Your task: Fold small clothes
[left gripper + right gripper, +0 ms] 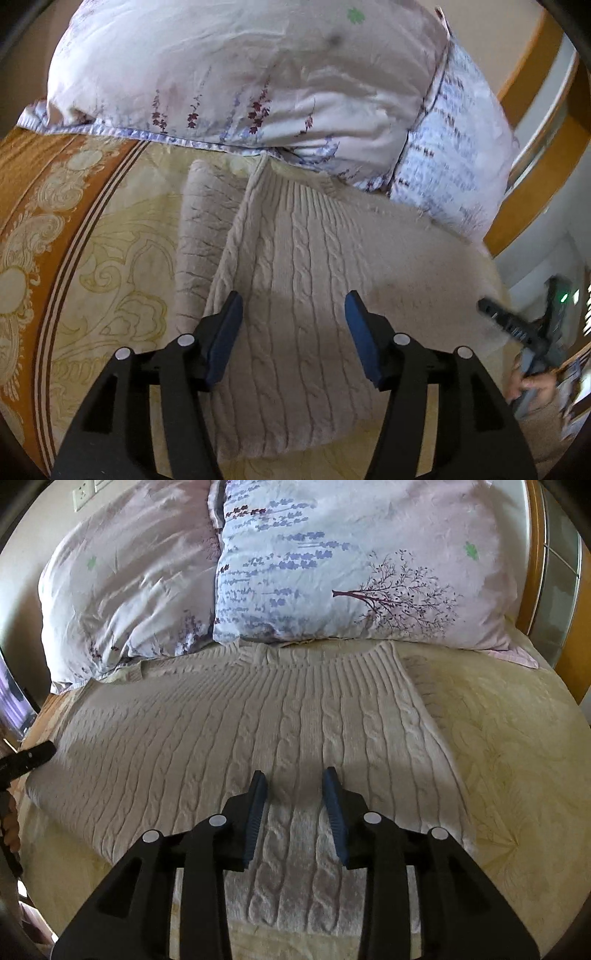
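Note:
A cream cable-knit sweater (295,258) lies flat on the bed, its ribbed neck toward the pillows; it also shows in the right wrist view (258,720). One sleeve (201,229) lies folded along its left side. My left gripper (293,304) hovers open and empty over the sweater's near half. My right gripper (295,781) is open and empty just above the sweater near its lower hem. The right gripper also shows blurred at the right edge of the left wrist view (517,328). The left gripper's tip shows at the left edge of the right wrist view (27,758).
The bed has a cream bedspread (517,738) with an orange ornamental border (48,206). Two floral pillows (351,565) (125,583) lie against the sweater's neck end. A wooden bed frame (532,155) runs along the right.

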